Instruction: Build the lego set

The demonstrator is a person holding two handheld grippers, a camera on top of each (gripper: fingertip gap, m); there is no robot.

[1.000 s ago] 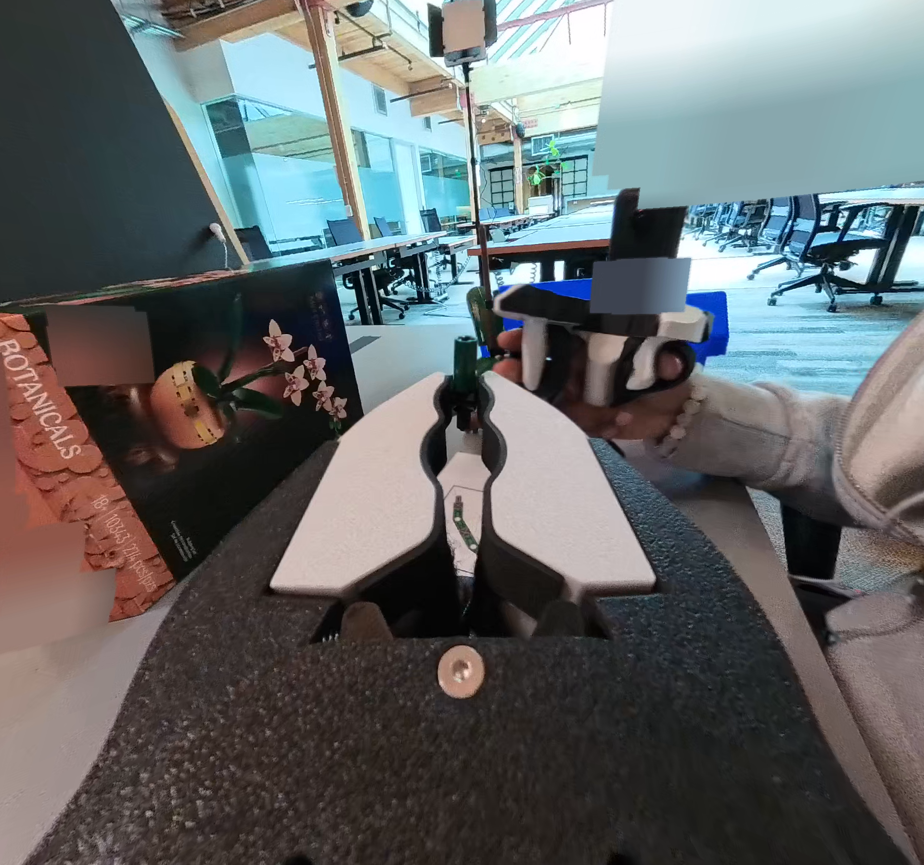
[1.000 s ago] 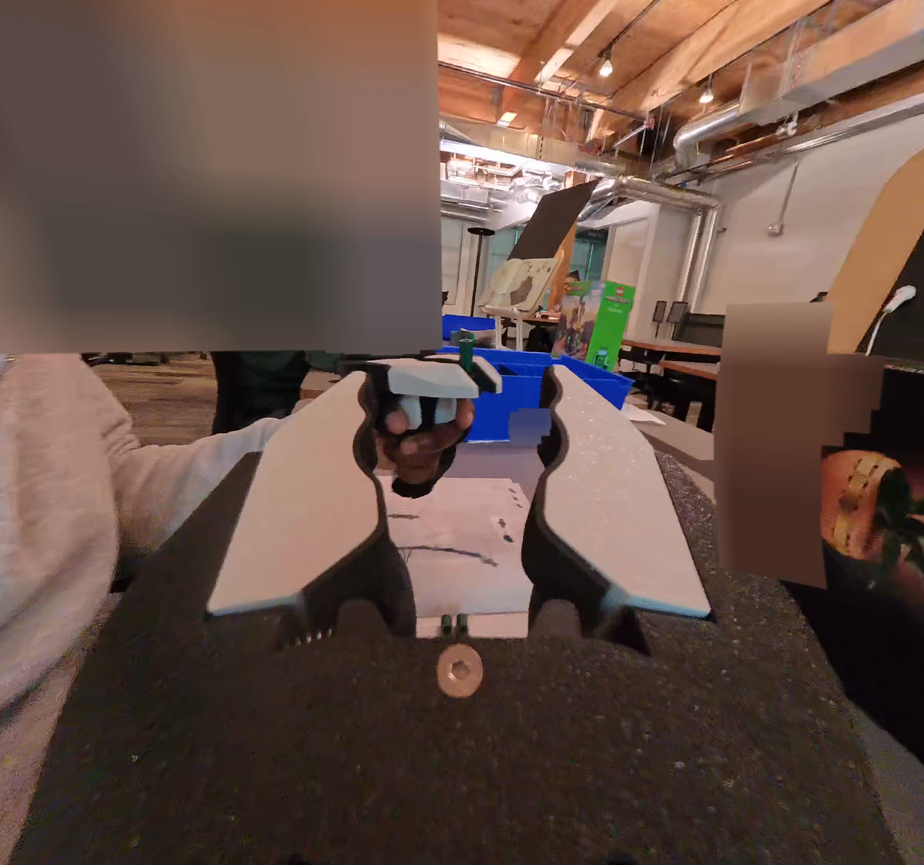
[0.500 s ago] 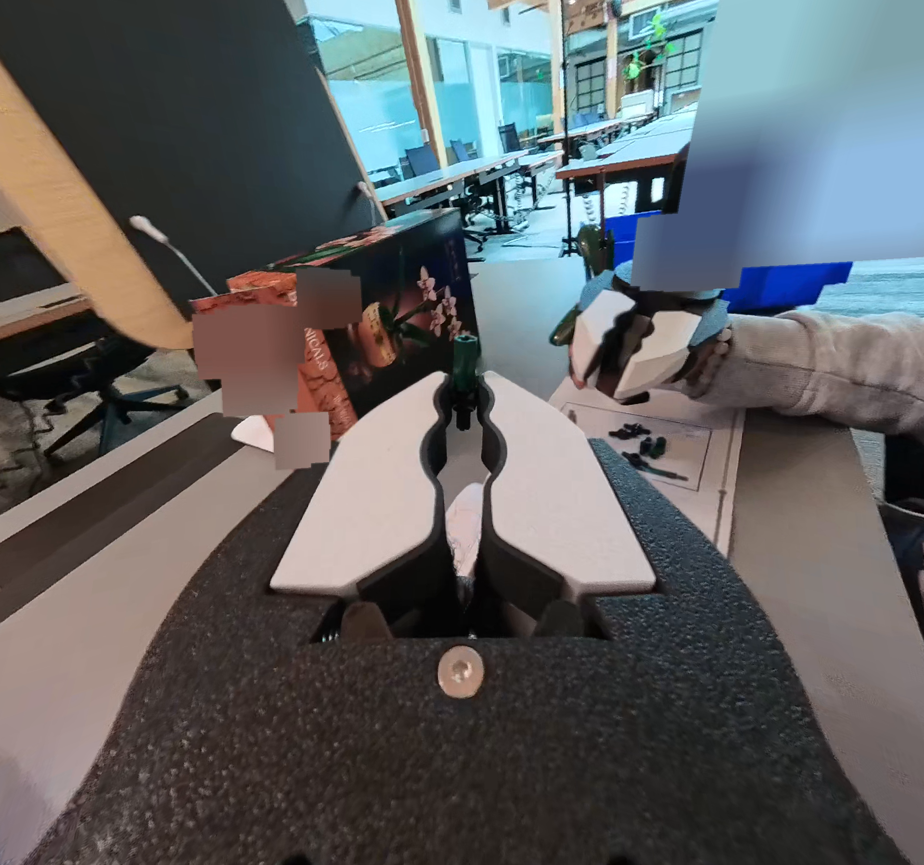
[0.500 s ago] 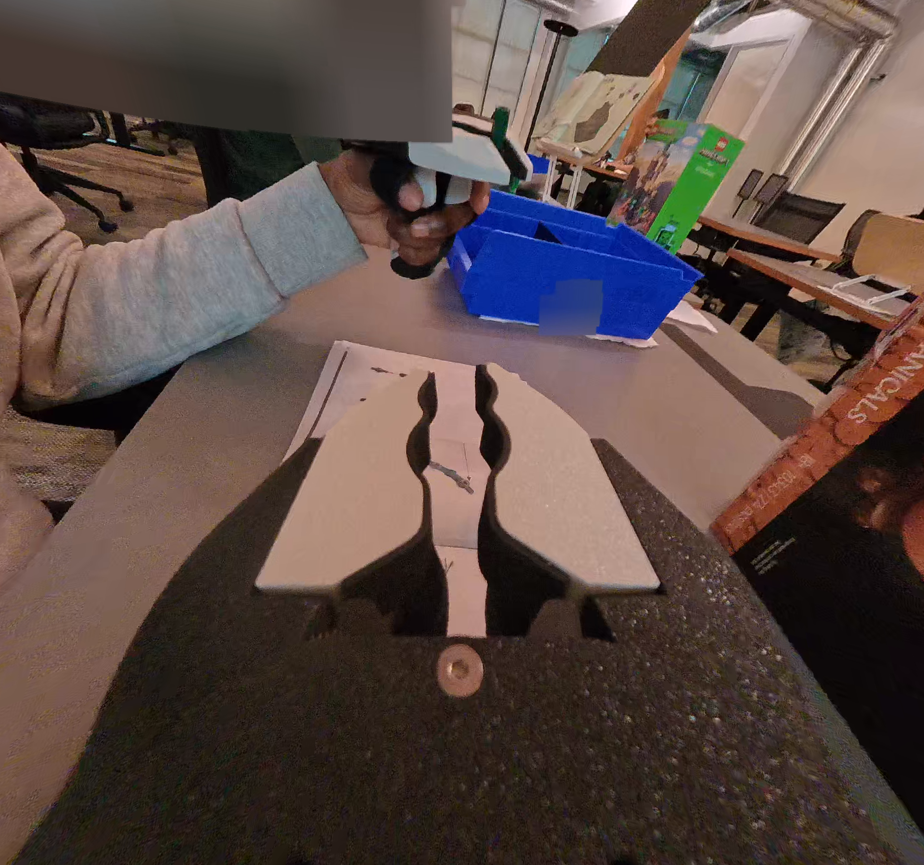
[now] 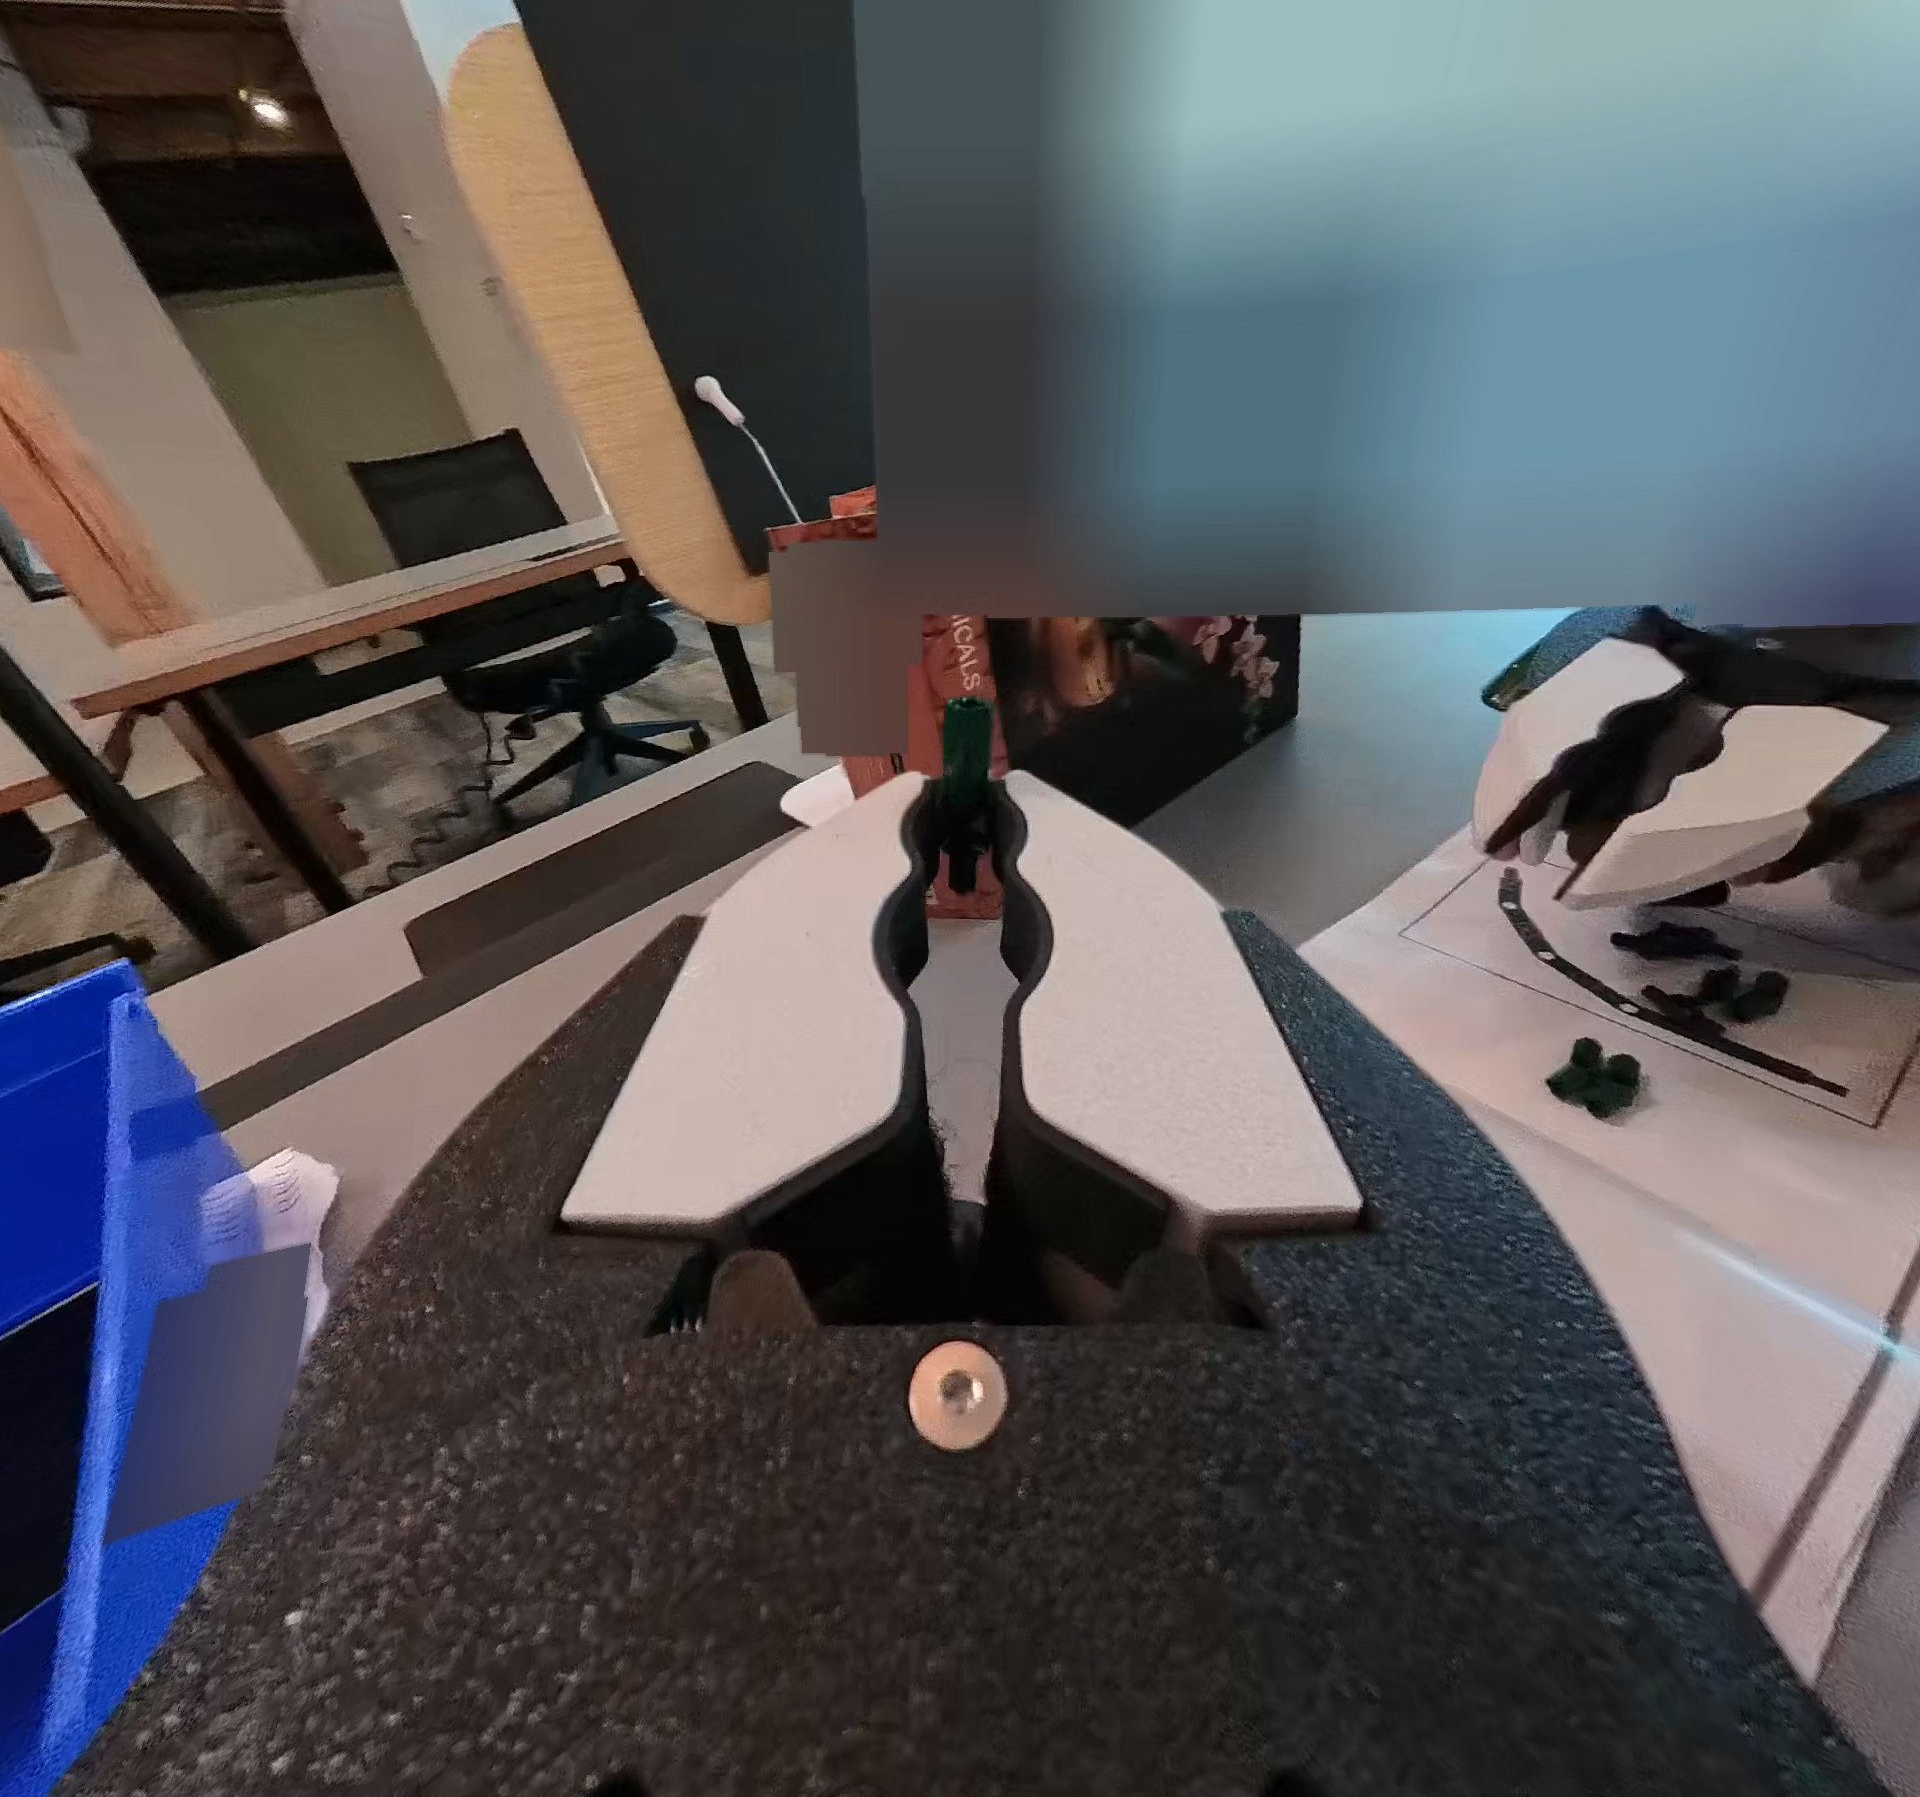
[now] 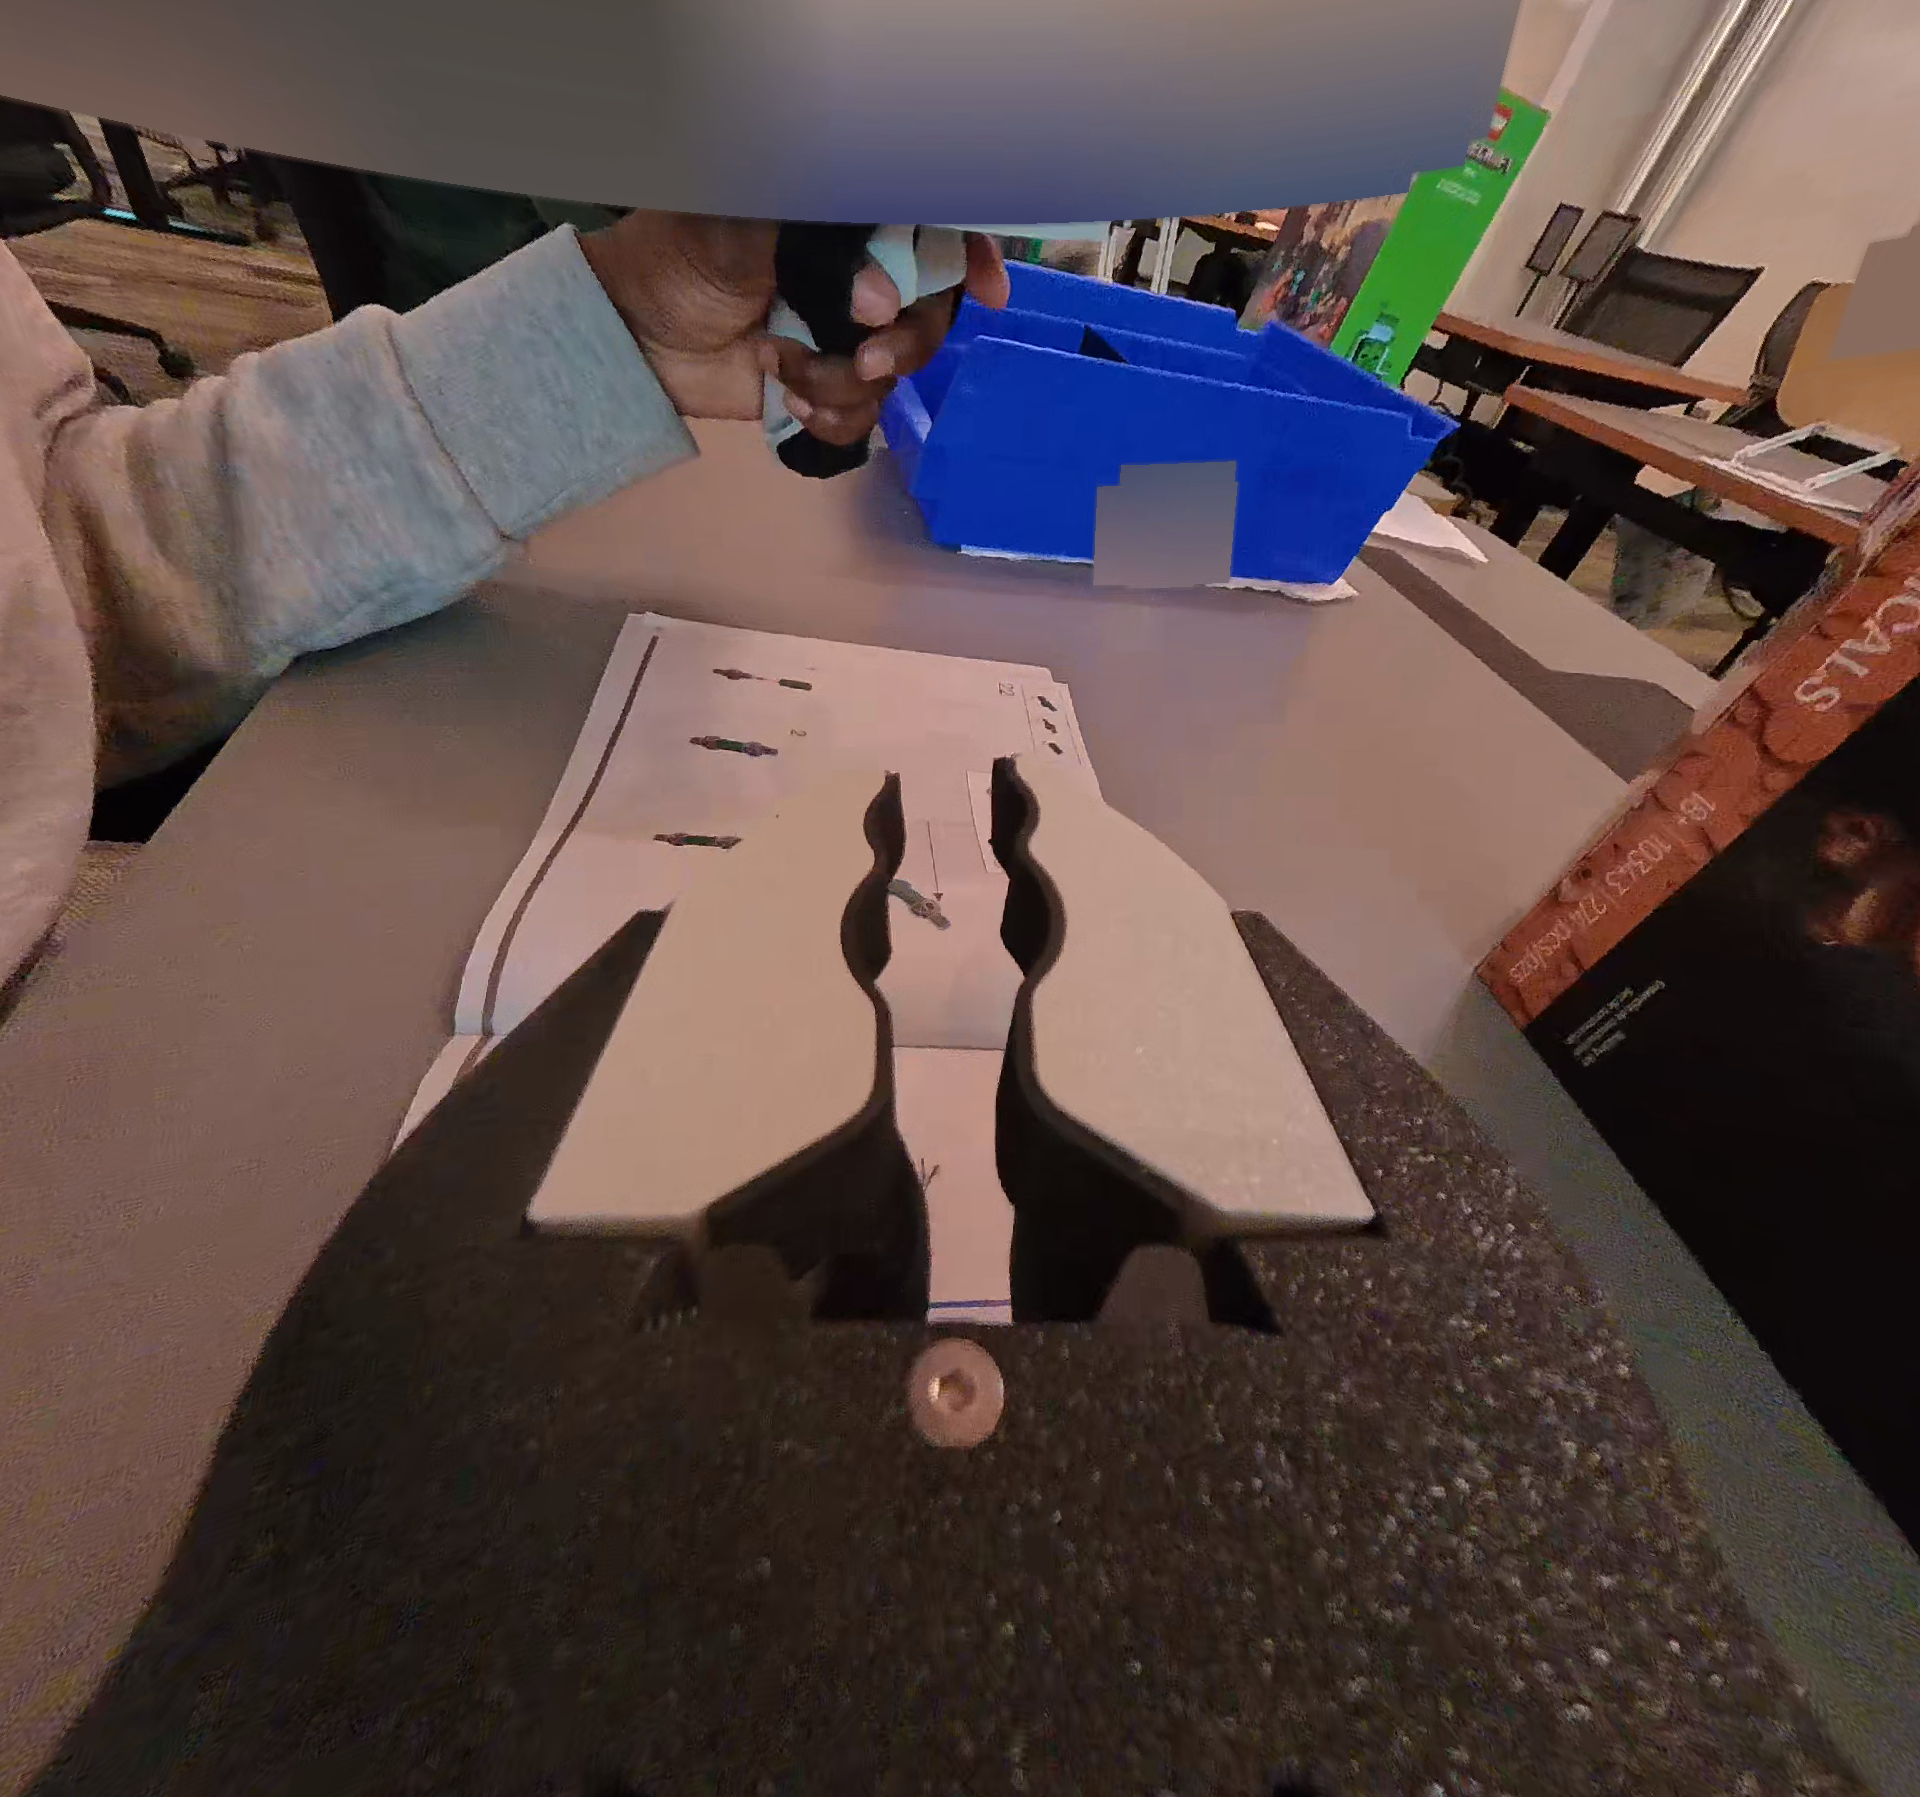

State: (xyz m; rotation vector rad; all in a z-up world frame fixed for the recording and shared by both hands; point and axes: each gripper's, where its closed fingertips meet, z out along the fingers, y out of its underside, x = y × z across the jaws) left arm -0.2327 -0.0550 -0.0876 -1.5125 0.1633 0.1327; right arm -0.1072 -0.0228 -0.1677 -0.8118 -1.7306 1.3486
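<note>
A grey table [image 6: 1299, 708] carries a dark set box [image 6: 1766, 968] on the right, a blue bin [image 6: 1174, 407] at the far side, and an open instruction sheet [image 6: 831, 708] in the middle. The right gripper [image 6: 940, 781] hangs over the sheet, its jaws parted with nothing between them. In the left wrist view, loose dark green and black pieces [image 5: 1662, 999] lie on the sheet just under the right gripper's tips. The left gripper [image 5: 963, 791] is clamped on a small dark green stem piece [image 5: 964, 750], which stands upright at the very tips and pokes above them, well apart from the loose pieces.
</note>
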